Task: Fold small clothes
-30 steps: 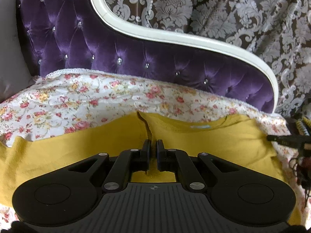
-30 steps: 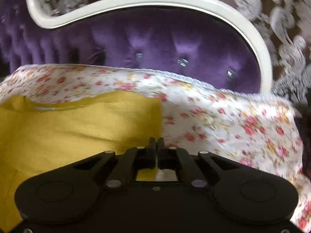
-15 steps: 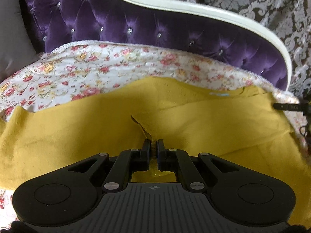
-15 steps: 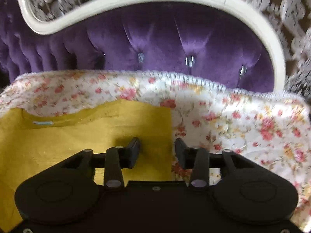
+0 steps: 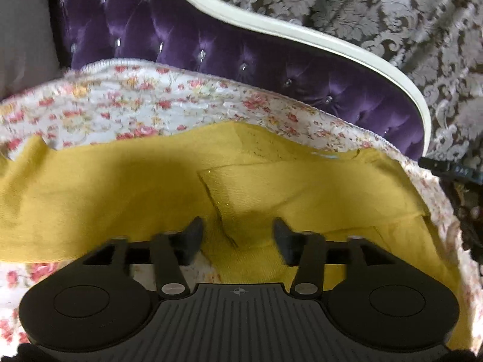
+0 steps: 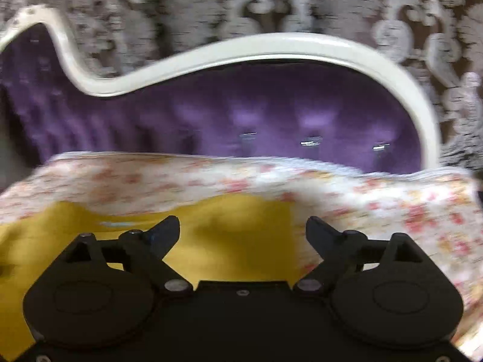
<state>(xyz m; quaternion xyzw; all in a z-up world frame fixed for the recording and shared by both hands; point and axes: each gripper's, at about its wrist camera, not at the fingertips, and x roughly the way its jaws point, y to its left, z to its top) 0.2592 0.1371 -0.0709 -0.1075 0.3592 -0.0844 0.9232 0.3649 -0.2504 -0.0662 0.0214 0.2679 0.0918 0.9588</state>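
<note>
A mustard-yellow knit garment (image 5: 126, 193) lies spread on a white quilted coverlet (image 5: 135, 105) printed with small red and yellow roses and edged with a corded trim. Behind it rises a purple button-tufted velvet sofa back (image 5: 187, 33) framed by a curved, glossy cream moulding (image 5: 317, 39); a brown curtain with pale grey damask motifs (image 5: 377, 15) hangs beyond.

Left wrist view: the garment's fine ribbed weave shows a folded flap whose slanting edge runs down toward the left gripper (image 5: 238, 236). The gripper's black jaws stand wide apart above the cloth, the fold edge between them, and they hold nothing. A pale blue neck label (image 5: 327, 156) lies at the garment's far edge.

Right wrist view (motion-blurred): the garment's right-hand edge (image 6: 289, 235) falls between the fingers of the right gripper (image 6: 243, 235), with yellow cloth under the left finger and floral coverlet under the right. These jaws are also fully spread, gripping nothing.
</note>
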